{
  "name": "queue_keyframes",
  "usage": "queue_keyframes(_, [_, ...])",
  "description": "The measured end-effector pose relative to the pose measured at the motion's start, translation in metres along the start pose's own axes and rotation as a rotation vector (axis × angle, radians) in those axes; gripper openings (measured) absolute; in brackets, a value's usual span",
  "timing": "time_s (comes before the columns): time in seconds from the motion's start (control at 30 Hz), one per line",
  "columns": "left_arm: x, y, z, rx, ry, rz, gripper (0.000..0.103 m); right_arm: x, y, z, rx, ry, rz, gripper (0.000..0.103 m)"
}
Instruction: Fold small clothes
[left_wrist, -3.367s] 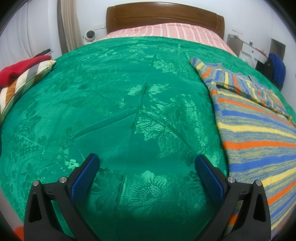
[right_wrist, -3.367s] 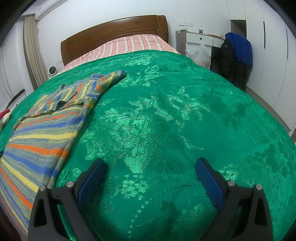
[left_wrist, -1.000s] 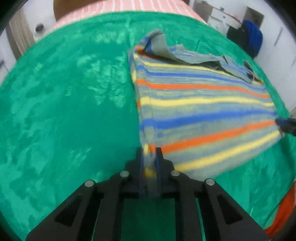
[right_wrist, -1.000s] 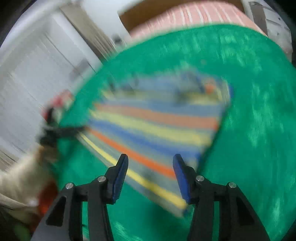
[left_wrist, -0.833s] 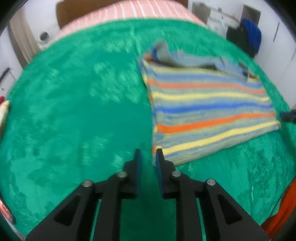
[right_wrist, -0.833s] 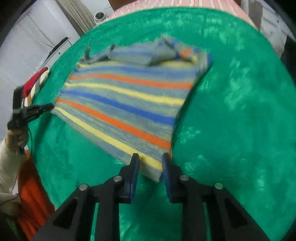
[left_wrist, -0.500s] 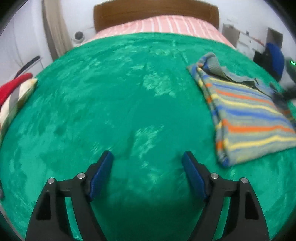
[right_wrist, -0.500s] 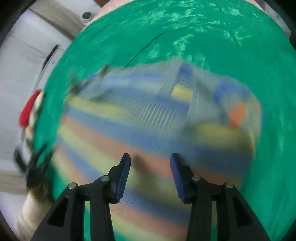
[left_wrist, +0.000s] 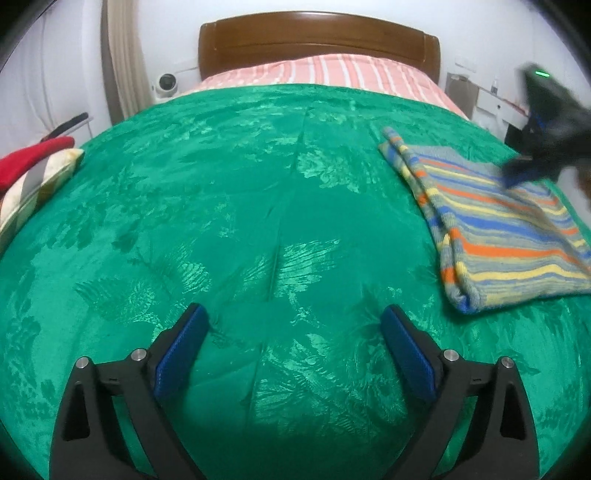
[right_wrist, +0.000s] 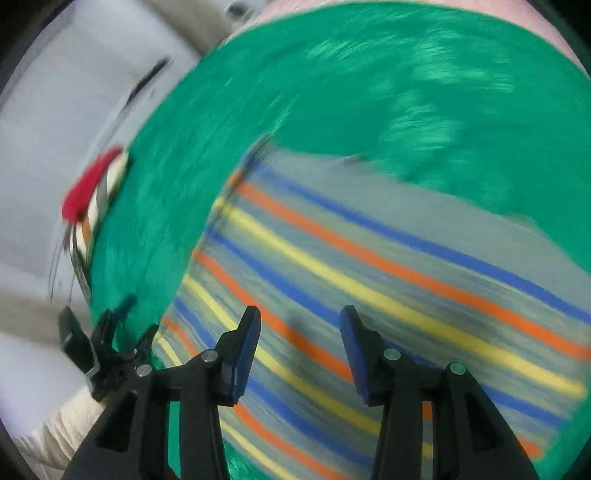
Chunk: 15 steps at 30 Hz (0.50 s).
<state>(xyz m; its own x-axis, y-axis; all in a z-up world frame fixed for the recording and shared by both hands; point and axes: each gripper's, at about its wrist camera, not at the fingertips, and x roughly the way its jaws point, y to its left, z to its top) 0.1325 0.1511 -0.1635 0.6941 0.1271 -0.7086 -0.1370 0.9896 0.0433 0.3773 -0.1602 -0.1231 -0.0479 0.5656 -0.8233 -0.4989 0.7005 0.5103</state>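
Note:
A folded striped knit garment (left_wrist: 509, 236), grey with blue, orange and yellow bands, lies on the green bedspread (left_wrist: 258, 206) at the right. My left gripper (left_wrist: 293, 350) is wide open and empty over bare bedspread, left of the garment. My right gripper (right_wrist: 300, 345) is open and empty, just above the garment (right_wrist: 369, 266), in a motion-blurred view. The right gripper also shows blurred in the left wrist view (left_wrist: 543, 129), over the garment's far edge. The left gripper shows in the right wrist view (right_wrist: 107, 350) at the lower left.
A red and striped pile (left_wrist: 33, 173) lies at the bed's left edge. A wooden headboard (left_wrist: 317, 44) and pink striped sheet (left_wrist: 325, 74) are at the far end. A small white camera (left_wrist: 166, 83) stands beside the bed. White furniture (left_wrist: 495, 107) stands at the far right.
Both grippers let go of the garment's corners after folding it. The left one opened wide and drew back to the left. The right one opened and moved over the folded garment.

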Motion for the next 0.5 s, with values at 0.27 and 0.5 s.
queue_keyframes(0.27, [0.001, 0.001, -0.002, -0.005, -0.01, -0.007, 0.096, 0.067, 0.061, 0.052, 0.019, -0.276, 0.153, 0.045])
queue_keyframes(0.5, [0.002, 0.0, -0.002, -0.003, -0.01, -0.004, 0.097, -0.018, 0.04, -0.08, -0.153, -0.296, 0.025, 0.046])
